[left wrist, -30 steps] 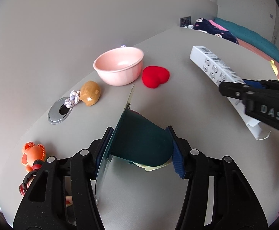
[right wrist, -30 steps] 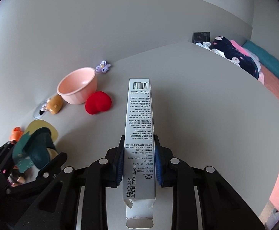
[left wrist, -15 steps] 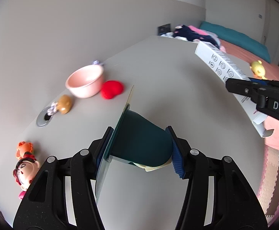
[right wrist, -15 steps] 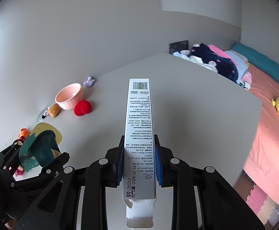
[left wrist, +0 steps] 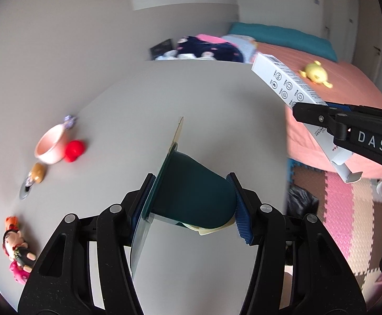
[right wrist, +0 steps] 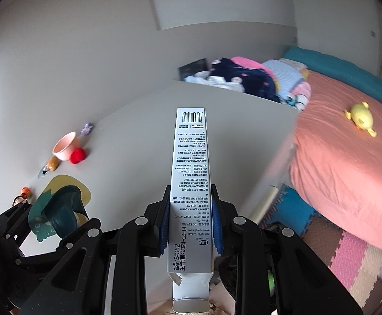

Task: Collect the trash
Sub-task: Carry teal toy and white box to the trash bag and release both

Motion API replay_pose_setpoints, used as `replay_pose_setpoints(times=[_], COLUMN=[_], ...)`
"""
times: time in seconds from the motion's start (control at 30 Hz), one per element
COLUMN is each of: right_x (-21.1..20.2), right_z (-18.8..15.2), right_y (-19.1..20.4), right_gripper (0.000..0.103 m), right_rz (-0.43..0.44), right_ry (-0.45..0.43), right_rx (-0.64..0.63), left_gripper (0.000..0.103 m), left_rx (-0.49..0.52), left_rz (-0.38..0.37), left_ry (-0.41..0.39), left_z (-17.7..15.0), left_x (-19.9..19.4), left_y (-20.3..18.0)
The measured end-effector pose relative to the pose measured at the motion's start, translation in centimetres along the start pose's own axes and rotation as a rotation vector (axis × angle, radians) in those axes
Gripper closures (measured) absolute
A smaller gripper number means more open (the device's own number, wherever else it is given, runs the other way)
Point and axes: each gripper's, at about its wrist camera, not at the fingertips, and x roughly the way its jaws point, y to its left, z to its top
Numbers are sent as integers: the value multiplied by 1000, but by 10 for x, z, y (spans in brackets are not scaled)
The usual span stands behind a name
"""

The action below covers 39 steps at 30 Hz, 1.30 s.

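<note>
My left gripper (left wrist: 191, 197) is shut on a dark green plastic package with a flat card backing (left wrist: 193, 197), held well above the grey table (left wrist: 204, 99). The package also shows in the right wrist view (right wrist: 59, 210). My right gripper (right wrist: 191, 218) is shut on a long white carton with a barcode and an open torn end (right wrist: 191, 173). The carton (left wrist: 290, 86) and the right gripper (left wrist: 348, 131) show at the right of the left wrist view, over the table's right edge.
A pink bowl (left wrist: 50, 144), a red heart (left wrist: 74, 151), a tan toy (left wrist: 37, 172) and a doll (left wrist: 16, 246) lie at the table's left. A dark bag-lined bin (left wrist: 301, 199) stands below the table edge. A bed (right wrist: 348, 157) and foam floor mats (left wrist: 348, 223) are on the right.
Both grippers have pulled back and swung right with their loads. The table objects have shrunk to the left, and the bed, floor mats and dark bin have come into view.
</note>
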Motion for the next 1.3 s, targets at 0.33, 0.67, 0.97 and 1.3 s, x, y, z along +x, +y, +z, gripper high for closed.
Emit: replay_pose_setpoints(times=[0.33,0.67,0.97,1.3], right_x=[-30,-32,-23,-33], right_z=[-28,-63,-85,-100], right_y=[-95,-172,-208,-230], right_gripper=[75,75,61,2], right_rz=[-86,-167,-212,-298], right_ry=[-9,28,69,24], right_rx=[119,233,293,383], left_gripper=[50,50,21,6], left_rx=[145,266,295,242], left_rz=[-124,-205,-242,-198], left_ry=[11,63,138,110], left_z=[16,7,1,-1], left_x=[10,36,57,52], left_y=[-103,-186,-211,-199])
